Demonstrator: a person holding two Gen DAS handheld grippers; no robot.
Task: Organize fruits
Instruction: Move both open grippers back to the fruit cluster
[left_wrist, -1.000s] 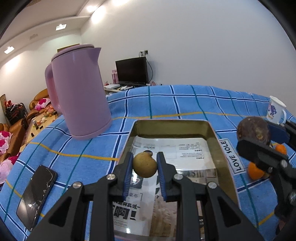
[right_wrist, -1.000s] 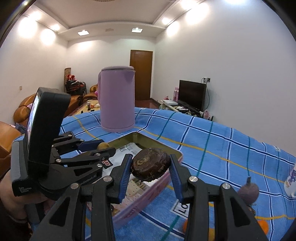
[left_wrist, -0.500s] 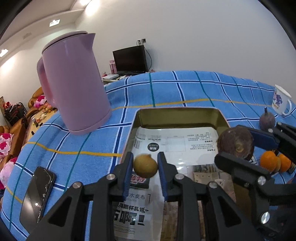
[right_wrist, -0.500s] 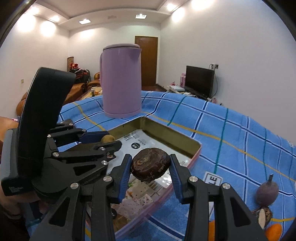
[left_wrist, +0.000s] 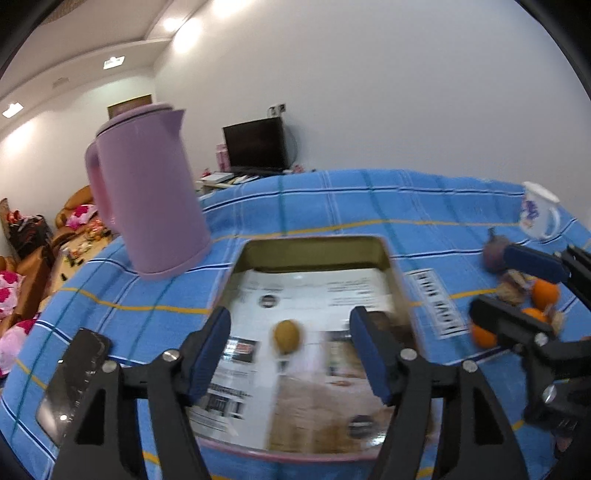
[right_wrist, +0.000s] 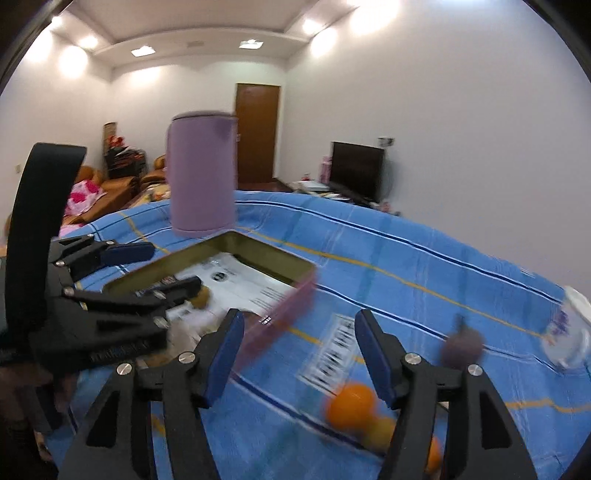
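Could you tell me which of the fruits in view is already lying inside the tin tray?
The small yellow-brown round fruit lies on the tray's paper lining; the oranges and the purple fruit lie outside on the blue cloth.

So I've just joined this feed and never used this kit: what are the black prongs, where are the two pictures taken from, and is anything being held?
There is no robot arm. A person holds a two-finger gripper in each hand, and each gripper carries a wide-angle camera looking along its fingers. The black prongs with blue pads are those fingers.

In the left wrist view the left gripper is over the tin tray, which is lined with printed paper. Its jaws are opening, and the small yellow-brown fruit sits between the pads, no longer pinched.

In the right wrist view the right gripper is also opening, with nothing between its pads.

On the blue checked cloth are a lilac kettle, a phone, a mug, oranges and a purple fruit. Both pictures are blurred, so finer detail is unclear.
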